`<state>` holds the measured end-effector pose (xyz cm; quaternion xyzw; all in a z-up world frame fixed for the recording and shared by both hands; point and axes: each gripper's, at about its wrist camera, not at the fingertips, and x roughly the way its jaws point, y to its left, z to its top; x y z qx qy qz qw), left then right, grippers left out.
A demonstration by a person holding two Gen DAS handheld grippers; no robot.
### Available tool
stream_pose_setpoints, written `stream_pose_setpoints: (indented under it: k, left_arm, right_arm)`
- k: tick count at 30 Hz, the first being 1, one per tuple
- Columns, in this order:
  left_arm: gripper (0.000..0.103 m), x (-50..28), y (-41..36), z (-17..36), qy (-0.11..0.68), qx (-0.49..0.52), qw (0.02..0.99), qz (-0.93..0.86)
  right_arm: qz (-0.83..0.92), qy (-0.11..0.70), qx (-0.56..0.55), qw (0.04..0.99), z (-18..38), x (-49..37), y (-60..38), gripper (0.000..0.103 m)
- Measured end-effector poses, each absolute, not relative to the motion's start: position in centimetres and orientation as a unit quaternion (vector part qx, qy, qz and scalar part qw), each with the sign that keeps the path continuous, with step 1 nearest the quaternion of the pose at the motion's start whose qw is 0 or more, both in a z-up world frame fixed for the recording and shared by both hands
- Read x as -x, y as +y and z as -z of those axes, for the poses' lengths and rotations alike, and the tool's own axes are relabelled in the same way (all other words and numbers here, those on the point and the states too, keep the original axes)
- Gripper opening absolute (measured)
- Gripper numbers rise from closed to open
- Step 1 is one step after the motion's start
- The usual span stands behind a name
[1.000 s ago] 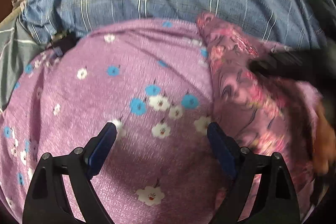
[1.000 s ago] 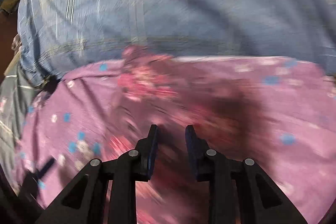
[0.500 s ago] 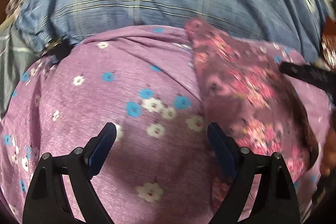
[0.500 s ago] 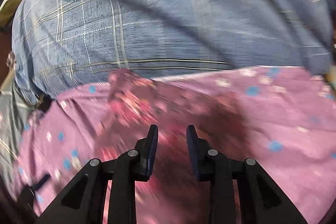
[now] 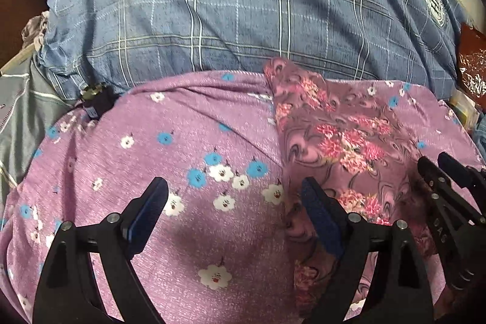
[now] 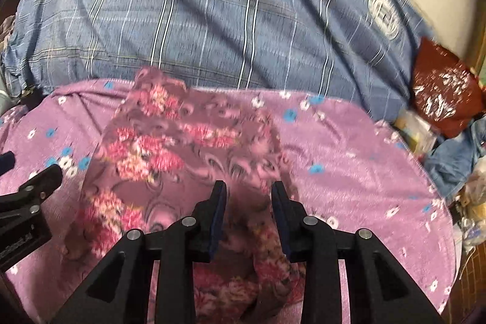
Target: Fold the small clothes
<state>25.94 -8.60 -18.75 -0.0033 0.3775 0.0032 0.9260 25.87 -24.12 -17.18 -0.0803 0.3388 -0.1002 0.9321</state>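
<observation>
Left to right across the bed.

Far left: a grey striped cloth hangs at the edge, beside a blue plaid pillow that runs along the back.

Left gripper: jaws stand wide apart, nothing between them. Below them lies only the lilac bedsheet with blue and white flowers. The task's thing sits just to the right of the right-hand jaw, not in the gap.

Task's thing: a small garment in mauve cloth with pink flowers. It lies flat on the sheet, far corner touching the pillow's front edge. Long axis runs from that far corner toward the person, roughly along the line both grippers point. Seen from the right wrist, the same garment fills the middle and reaches down under the jaws.

Right gripper: jaws narrow but opening; the garment's near part lies below and between them. The pads do not look pressed on the cloth. Picture is motion-blurred here, so contact is uncertain.

Judgement: the right gripper is the nearer, directly over the garment's near end. The left would need to shift right to reach the garment's left edge. A fold across the long axis looks the likely next step.

Far right: a dark red bag and loose clutter, well apart from the garment.
</observation>
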Motion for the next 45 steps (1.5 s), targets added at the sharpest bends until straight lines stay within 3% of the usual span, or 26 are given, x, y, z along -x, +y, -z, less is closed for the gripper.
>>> stream_pose_setpoints:
  k: [34, 39, 42, 45]
  left_arm:
    - [0.089, -25.4, -8.5, 18.0, 0.355, 0.009, 0.935, -0.008]
    - [0.089, -26.4, -9.5, 20.0, 0.399, -0.034, 0.916, -0.022]
    - [0.089, -27.5, -9.7, 22.4, 0.455, -0.051, 0.889, -0.028]
    - [0.089, -27.4, -8.9, 21.8, 0.446, -0.018, 0.895, -0.013]
  right_arm:
    - [0.1, 0.321, 0.097, 0.937, 16.0, -25.4, -22.6, 0.032]
    - [0.1, 0.346, 0.088, 0.929, 16.9, -26.1, -23.3, 0.032]
    - [0.094, 0.407, 0.056, 0.907, 18.9, -27.9, -24.9, 0.032]
    - [0.075, 0.425, 0.023, 0.902, 19.5, -28.5, -26.5, 0.032]
